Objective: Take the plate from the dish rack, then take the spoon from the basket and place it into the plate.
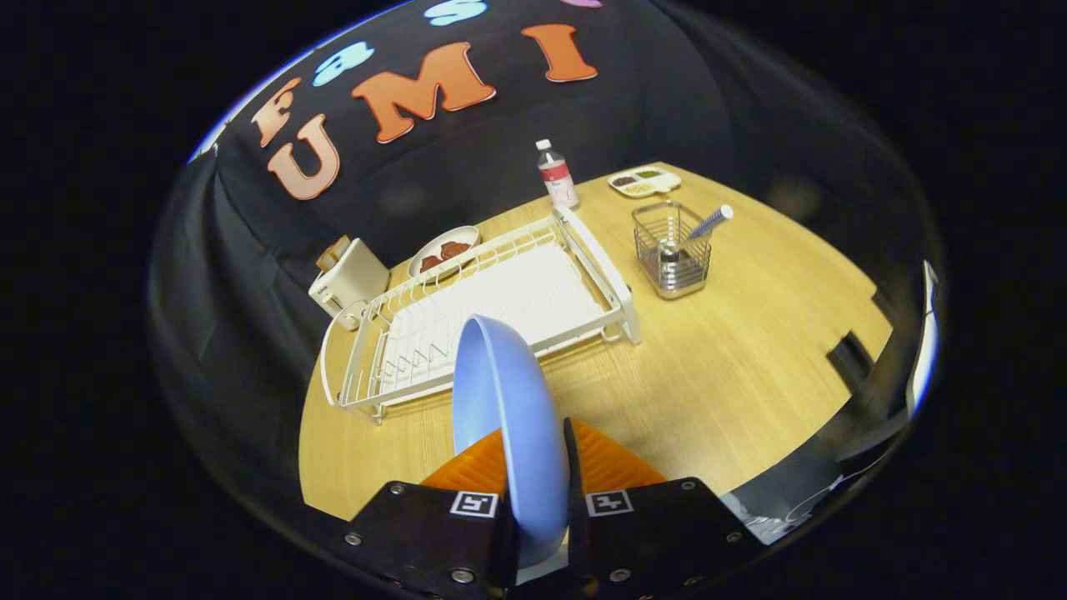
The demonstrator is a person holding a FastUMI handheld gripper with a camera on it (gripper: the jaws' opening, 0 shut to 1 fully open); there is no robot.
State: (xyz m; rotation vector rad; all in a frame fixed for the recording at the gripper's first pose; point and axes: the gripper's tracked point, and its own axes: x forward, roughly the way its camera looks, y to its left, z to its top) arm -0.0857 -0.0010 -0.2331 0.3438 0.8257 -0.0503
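My gripper (538,467) is shut on the rim of a light blue plate (500,392), which stands on edge between the two fingers, lifted above the wooden table (733,375). Beyond the plate lies the white wire dish rack (492,308), with nothing standing in it. To the right of the rack, a wire basket (671,250) holds a spoon (708,223) whose handle leans out over the basket's right rim.
A white toaster (348,279) stands left of the rack. Behind the rack sit a plate with brown food (444,250), a plastic bottle (557,175) and a divided white tray (643,181). The table's right edge has a dark notch (850,358).
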